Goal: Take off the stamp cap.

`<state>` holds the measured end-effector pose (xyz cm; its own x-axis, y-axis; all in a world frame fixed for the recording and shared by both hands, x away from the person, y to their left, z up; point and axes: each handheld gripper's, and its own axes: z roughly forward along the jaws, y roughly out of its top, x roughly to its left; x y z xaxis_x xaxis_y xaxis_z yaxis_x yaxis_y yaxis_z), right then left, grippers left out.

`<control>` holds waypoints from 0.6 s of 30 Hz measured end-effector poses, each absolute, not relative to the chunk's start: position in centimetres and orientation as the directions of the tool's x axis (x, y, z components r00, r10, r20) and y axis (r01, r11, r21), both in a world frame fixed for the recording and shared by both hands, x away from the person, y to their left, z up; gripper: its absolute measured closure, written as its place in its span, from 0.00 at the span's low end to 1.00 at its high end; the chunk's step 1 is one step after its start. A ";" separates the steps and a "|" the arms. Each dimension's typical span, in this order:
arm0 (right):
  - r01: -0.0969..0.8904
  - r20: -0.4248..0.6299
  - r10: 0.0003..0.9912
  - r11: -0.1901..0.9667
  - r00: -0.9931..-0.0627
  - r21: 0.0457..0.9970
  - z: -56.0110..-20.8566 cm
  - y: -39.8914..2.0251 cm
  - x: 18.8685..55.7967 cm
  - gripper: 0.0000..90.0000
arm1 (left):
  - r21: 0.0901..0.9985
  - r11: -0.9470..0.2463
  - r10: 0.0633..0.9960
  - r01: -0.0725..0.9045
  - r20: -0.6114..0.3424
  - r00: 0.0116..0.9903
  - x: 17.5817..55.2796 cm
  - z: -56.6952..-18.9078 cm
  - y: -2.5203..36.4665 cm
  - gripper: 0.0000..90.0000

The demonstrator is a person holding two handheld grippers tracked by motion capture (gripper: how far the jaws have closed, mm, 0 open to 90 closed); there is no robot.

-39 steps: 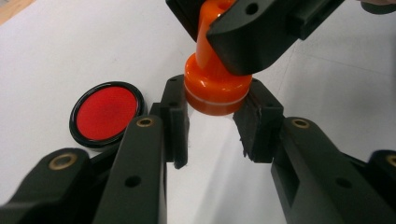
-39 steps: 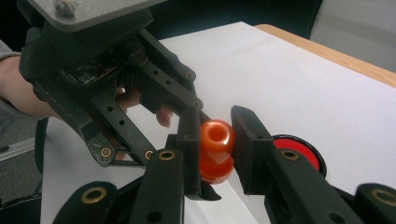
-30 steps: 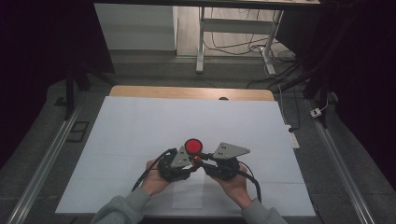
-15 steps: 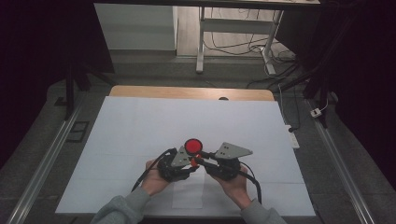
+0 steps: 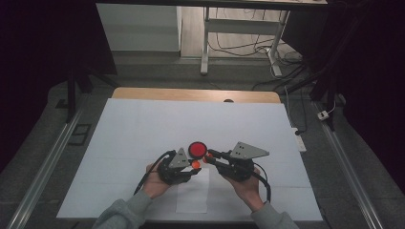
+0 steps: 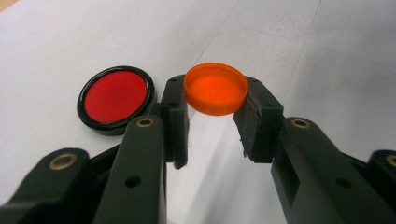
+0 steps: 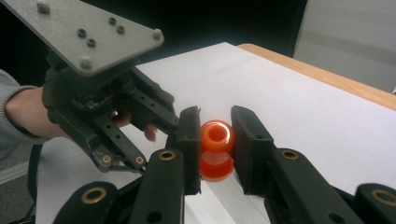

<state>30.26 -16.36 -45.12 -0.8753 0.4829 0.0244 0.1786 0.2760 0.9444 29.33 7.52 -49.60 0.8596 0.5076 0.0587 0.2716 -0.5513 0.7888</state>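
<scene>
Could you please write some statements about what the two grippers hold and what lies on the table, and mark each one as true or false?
1. The left gripper is shut on an orange cap. True.
2. The right gripper has nothing between its jaws. False: it is shut on an orange spool, a small waisted piece with a hole in its end.
3. A red disc in a black rim lies flat on the white table sheet. True.
4. The red disc sits between the left gripper's jaws. False: it lies on the sheet beside them, outside the jaws.
5. In the high view, the two grippers' tips are close together, near the person's side of the table. True.
</scene>
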 end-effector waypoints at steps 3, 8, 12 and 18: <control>0.183 0.030 0.482 0.275 -0.876 0.944 -45.2 -16.5 30.4 0.81 | 0.804 -0.525 0.516 0.278 0.042 0.855 29.2 -49.2 8.4 0.72; 0.186 0.033 0.483 0.272 -0.875 0.944 -45.2 -16.5 30.4 0.81 | 0.810 -0.515 0.522 0.281 0.036 0.852 29.2 -49.0 9.0 0.72; 0.192 0.045 0.479 0.264 -0.877 0.945 -45.1 -16.7 30.5 0.81 | 0.813 -0.508 0.527 0.286 0.031 0.849 29.2 -48.9 9.5 0.72; 0.196 0.048 0.483 0.261 -0.874 0.945 -45.2 -16.9 30.6 0.81 | 0.822 -0.484 0.546 0.299 0.017 0.837 29.0 -48.5 10.6 0.72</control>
<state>30.64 -16.91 -45.18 -0.8744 0.4827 0.0481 0.1961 0.2609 0.9452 29.04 10.65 -48.51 0.8373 0.5464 0.0172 0.2990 -0.4842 0.8223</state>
